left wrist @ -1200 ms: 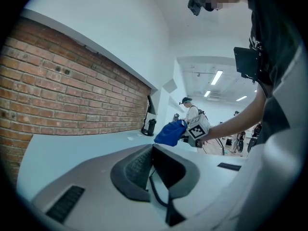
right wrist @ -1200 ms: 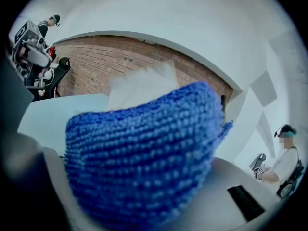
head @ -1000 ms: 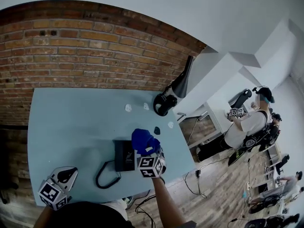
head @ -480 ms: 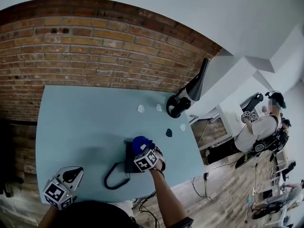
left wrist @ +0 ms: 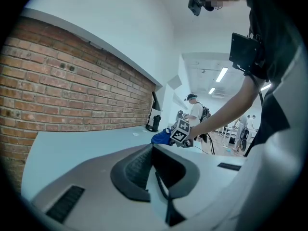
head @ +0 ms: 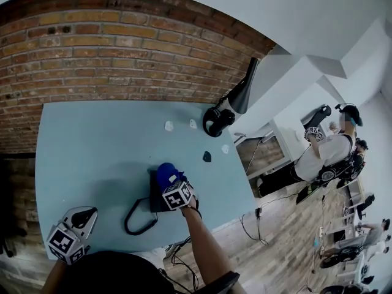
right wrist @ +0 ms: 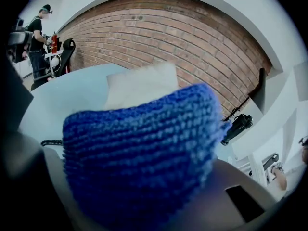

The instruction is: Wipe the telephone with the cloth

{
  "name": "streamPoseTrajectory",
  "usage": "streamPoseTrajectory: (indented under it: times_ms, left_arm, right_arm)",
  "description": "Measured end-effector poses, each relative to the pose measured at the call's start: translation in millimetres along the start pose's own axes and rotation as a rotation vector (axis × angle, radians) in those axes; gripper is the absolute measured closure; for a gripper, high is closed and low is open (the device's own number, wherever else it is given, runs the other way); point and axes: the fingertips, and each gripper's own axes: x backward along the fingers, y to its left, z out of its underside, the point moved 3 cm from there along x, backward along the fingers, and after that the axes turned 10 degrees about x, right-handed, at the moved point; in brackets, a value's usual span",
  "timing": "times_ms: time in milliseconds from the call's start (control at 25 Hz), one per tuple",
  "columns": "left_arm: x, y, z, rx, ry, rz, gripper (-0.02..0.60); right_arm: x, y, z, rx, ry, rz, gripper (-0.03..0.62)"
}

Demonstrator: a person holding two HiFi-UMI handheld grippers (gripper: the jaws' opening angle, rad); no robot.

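**Ann:** Brick wall (head: pixel 122 60) at the back, pale blue desk (head: pixel 92 146) in front of it, and all the action sits at the near edge. The right tongs (head: pixel 172 183) are pinching the blue cloth (head: pixel 165 173), a fat wad of it that fills the right gripper view.

**Bo:** And where's the telephone (head: pixel 154 202)?

**Ann:** Directly under that wad. It's a dark slab lying flat, with its long axis running near to far. The cloth rests on its far end, and the tongs come in from the near right.

**Bo:** So a pull back toward the near edge would follow the length of it?

**Ann:** That's how I read it. The cord (head: pixel 138 222) loops off to the near left, which looks clear of that line.

**Bo:** What about the left tongs (head: pixel 84 215)?

**Ann:** They're low on the near left, well apart from the telephone. They look pressed together with nothing between them. The right is much the nearer tool.

**Bo:** Any trays or bins?

**Ann:** None that I can see. There are a few small scraps far across the desk and a black stand (head: pixel 217 120) at its far right corner.
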Motion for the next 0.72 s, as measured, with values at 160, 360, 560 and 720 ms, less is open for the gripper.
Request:
streamPoseTrajectory:
  times_ms: [160, 360, 560, 720]
  left_arm:
    - [0, -1, 0, -0.005, -0.009, 0.003, 0.591]
    - [3, -1, 3, 0.005, -0.016, -0.001, 0.591]
    - [4, -3, 5, -0.003, -0.011, 0.006, 0.591]
    - [4, -4, 7, -0.001, -0.012, 0.013, 0.591]
  right_arm:
    - [1, 5, 4, -0.033, -0.015, 0.015, 0.519]
    - [7, 11, 10, -0.059, -0.020, 0.015, 0.519]
    - [9, 23, 16, -0.048, -0.029, 0.025, 0.519]
    - [10, 31, 20, -0.057, -0.027, 0.017, 0.519]
